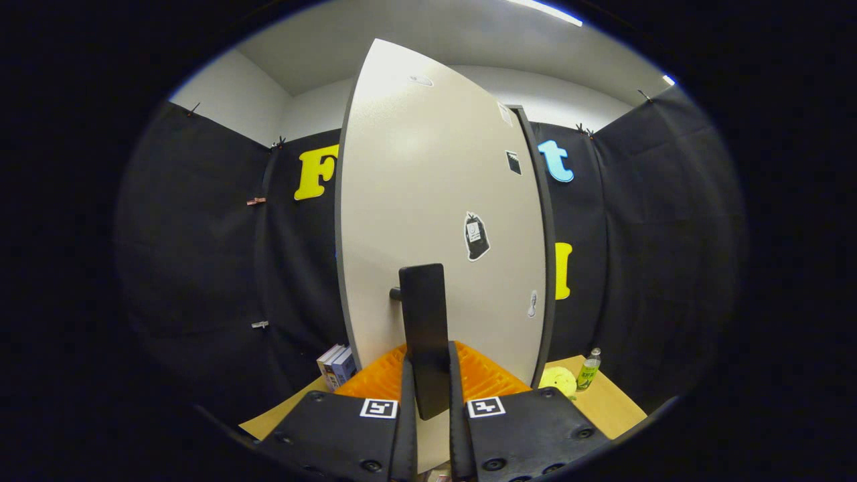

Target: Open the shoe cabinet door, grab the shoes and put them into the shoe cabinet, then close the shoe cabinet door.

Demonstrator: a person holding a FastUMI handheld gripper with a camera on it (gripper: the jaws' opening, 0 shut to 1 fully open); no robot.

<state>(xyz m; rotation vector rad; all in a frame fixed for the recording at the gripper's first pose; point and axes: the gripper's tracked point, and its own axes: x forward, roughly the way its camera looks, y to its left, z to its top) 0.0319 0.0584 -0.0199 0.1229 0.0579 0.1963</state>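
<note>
Evidently, handle: the black bar handle [423, 321] stands upright between the two fingers, its lower end gripped, its top reaching to 12 o'clock from the fingertips; a short post joins it to the door at its 9 o'clock side.
Gripper: the gripper [428, 375] is clamped on the handle, one finger pressing each side.
Door: the pale shoe cabinet door [428, 201] rises just beyond the handle, with small stickers [476, 236] at 1 o'clock of the handle; whether it is fully closed or slightly ajar I cannot tell.
Handling: the handle looks rigid and smooth, so it may slip; holding it low gives leverage. The door is likely stiff, light and hinged, best pulled along its arc.
Surroundings: boxes [337, 365] at 8 o'clock of the handle, a small bottle [590, 369] and a yellow round object [559, 380] at 4 o'clock, all on the wooden table [609, 402].
</note>
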